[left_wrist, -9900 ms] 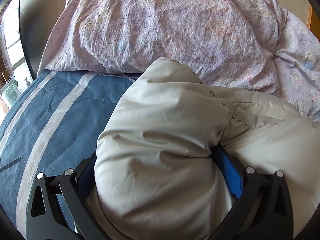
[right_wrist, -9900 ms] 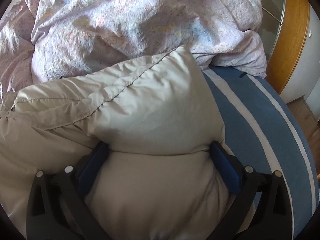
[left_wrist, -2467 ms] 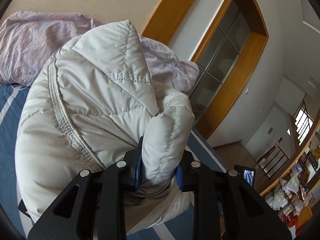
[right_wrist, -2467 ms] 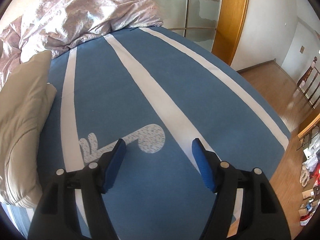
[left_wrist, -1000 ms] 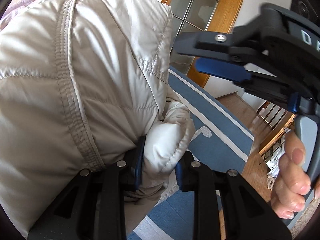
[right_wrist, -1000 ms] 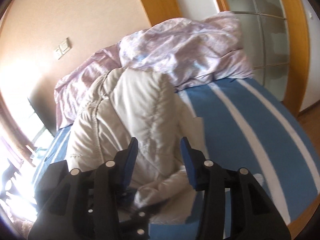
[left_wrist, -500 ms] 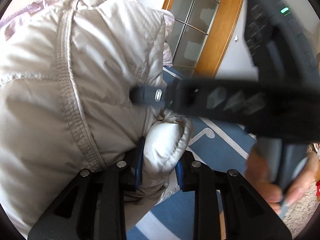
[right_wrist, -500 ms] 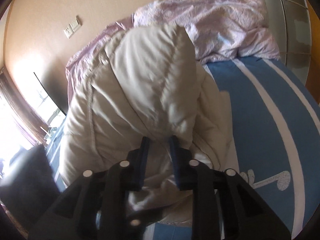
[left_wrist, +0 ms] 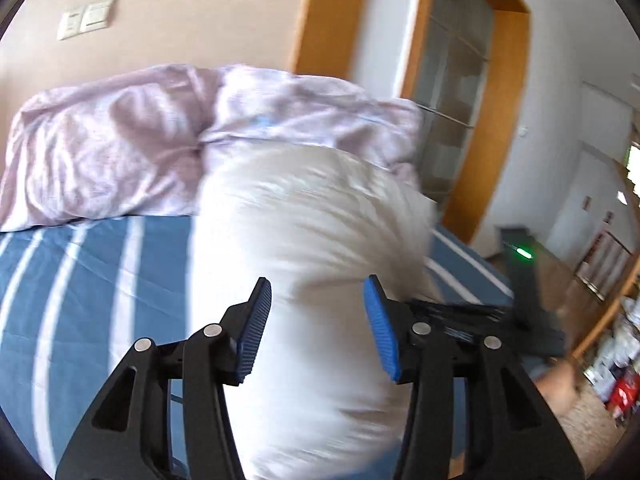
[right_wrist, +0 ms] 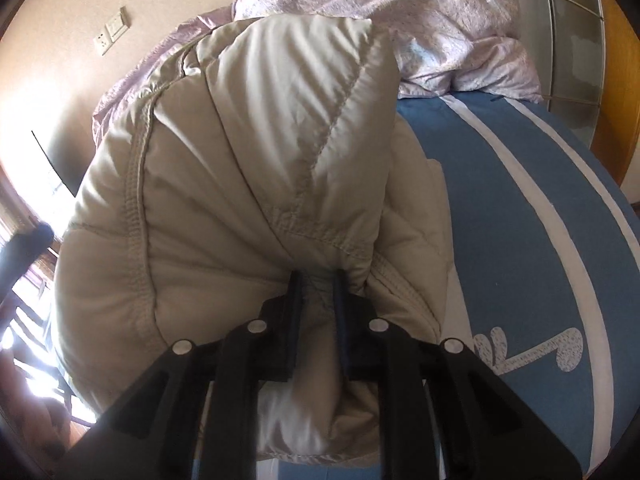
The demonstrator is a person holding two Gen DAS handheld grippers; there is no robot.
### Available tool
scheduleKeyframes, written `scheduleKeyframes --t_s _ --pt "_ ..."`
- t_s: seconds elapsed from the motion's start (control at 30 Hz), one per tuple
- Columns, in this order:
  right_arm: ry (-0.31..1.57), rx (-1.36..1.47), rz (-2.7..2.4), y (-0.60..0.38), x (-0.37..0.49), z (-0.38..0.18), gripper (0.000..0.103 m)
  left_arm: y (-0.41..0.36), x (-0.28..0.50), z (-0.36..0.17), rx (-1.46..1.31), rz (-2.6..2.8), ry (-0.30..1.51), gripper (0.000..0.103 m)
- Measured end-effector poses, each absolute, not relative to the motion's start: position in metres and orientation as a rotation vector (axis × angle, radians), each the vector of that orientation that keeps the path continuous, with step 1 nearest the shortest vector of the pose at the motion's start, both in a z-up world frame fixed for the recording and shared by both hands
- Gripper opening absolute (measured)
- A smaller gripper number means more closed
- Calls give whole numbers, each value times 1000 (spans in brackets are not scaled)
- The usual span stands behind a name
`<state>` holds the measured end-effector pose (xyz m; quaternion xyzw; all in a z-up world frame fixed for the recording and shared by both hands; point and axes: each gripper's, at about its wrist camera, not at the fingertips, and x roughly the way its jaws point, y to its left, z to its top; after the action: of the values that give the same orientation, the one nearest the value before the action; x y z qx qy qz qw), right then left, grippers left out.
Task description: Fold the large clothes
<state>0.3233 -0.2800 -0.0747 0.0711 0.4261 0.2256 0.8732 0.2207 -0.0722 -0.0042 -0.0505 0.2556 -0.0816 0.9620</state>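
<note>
A puffy beige quilted jacket (right_wrist: 240, 168) is bunched up and held above the blue striped bed (right_wrist: 520, 208). My right gripper (right_wrist: 316, 304) is shut on a fold of the jacket near its lower seam. In the left wrist view the jacket (left_wrist: 312, 240) looks blurred and bright white. My left gripper (left_wrist: 316, 320) is open, its blue pads apart just in front of the jacket and not holding it. The right gripper's black body (left_wrist: 500, 320) shows at the right of that view.
A crumpled lilac duvet (left_wrist: 160, 140) lies at the head of the bed against the wall. A wooden-framed glass door (left_wrist: 460, 100) stands to the right. The bed's edge and wooden floor (left_wrist: 592, 312) are at the right. A window is at the left of the right wrist view.
My left gripper has opened and let go of the jacket, pulling back from it. My right gripper has closed on the jacket and now holds it alone.
</note>
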Motion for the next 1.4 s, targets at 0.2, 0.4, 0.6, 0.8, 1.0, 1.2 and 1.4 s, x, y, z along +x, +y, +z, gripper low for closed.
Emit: scheduleKeyframes --t_s 0.2,0.4,0.6,0.8,1.0,1.2,1.4 --pt "898 135 446 -280 327 -78 16 -49 246 -9 -47 -32 557 50" --pt "896 129 417 -280 333 -77 16 -44 262 -13 38 6 564 54" --pt "791 99 359 -278 317 -57 20 -38 272 -23 35 23 594 53" --pt "621 114 373 -275 301 -14 23 -37 274 -23 43 25 597 53" --pt "590 56 383 -249 313 0 24 -39 276 -23 51 21 596 53" --pt "597 16 371 -234 335 -4 25 -42 287 -14 83 23 579 53" --pt "646 -31 329 -230 358 -24 26 -45 307 -17 86 18 575 54"
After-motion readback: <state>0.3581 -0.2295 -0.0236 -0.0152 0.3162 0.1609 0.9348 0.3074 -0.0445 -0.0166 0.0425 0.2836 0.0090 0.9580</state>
